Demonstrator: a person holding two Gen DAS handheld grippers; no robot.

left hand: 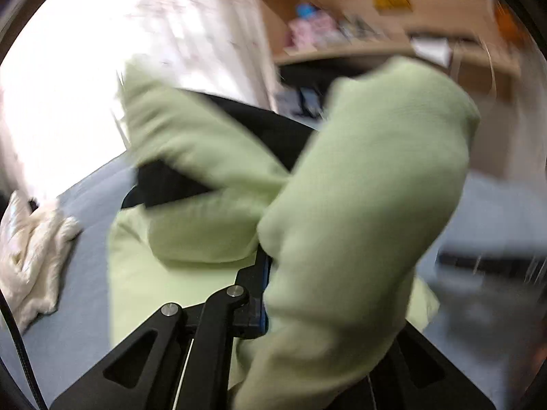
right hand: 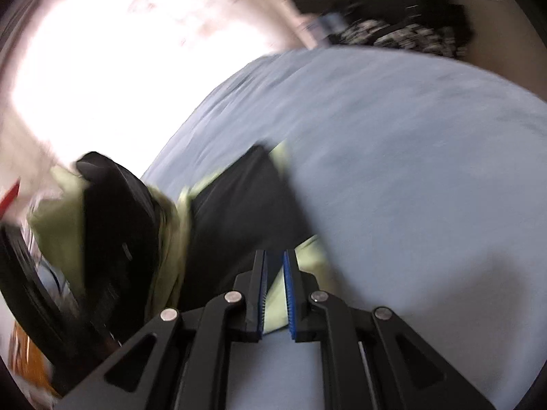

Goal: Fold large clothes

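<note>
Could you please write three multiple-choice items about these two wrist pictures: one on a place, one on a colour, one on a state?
1. Where does the white crumpled cloth lie in the left wrist view?
A. At the left edge, on the blue bed sheet
B. On the wooden shelf
C. Between the fingers of the right claw

2. Which colours has the garment?
A. Red and white
B. Light green with a black part
C. All blue

3. In what state is the left claw?
A. Wide open and free
B. Out of view
C. Shut on the garment

Answers:
1 A: the white cloth sits on the sheet at the far left.
2 B: green fabric shows with a black panel in both views.
3 C: green fabric drapes over its visible finger and is held lifted.
</note>
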